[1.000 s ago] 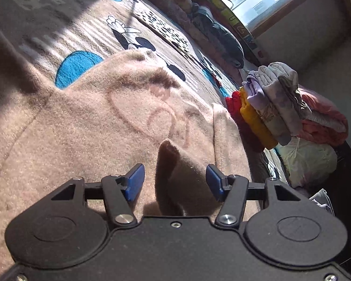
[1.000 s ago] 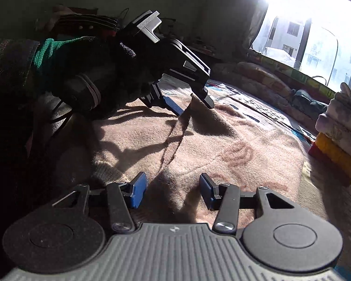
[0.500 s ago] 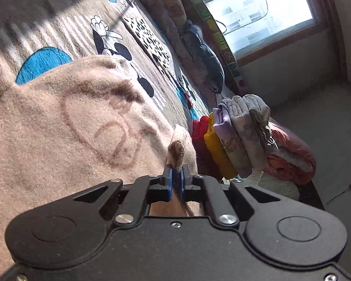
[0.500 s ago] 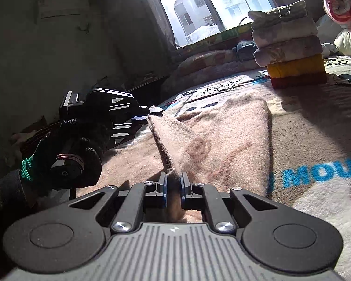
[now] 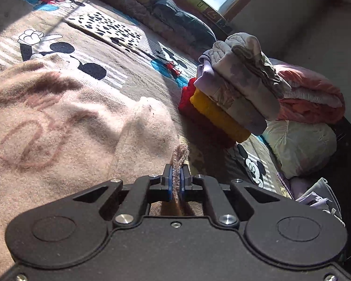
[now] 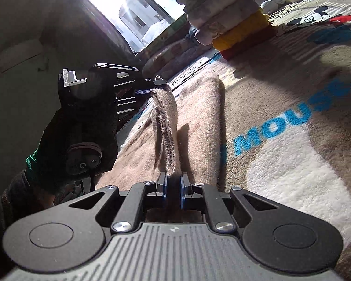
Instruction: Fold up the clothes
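1. The pink sweater [image 5: 58, 121] lies spread over the cartoon-print blanket [image 5: 119, 70], filling the left and lower left of the left wrist frame; in the right wrist frame it runs up the middle.
2. The left claw [image 5: 175, 182] is closed tight, its blue pads pinching a thin ridge of the sweater's edge at the bottom centre of its frame.
3. The right claw [image 6: 173, 187] is likewise closed on the same edge, which stands lifted in a taut strip between the two claws; the left claw shows at centre left of that frame, held by a gloved hand [image 6: 65, 145].
4. The knit looks soft, thick and fuzzy, light enough to lift by an edge, but it should sag and stretch, so holds near the two corners seem best.
5. It is unlikely to slip; the fuzz grips the pads well.
6. A pile of folded clothes [image 5: 234, 93] sits at the right of the left wrist frame, well apart from the sweater.
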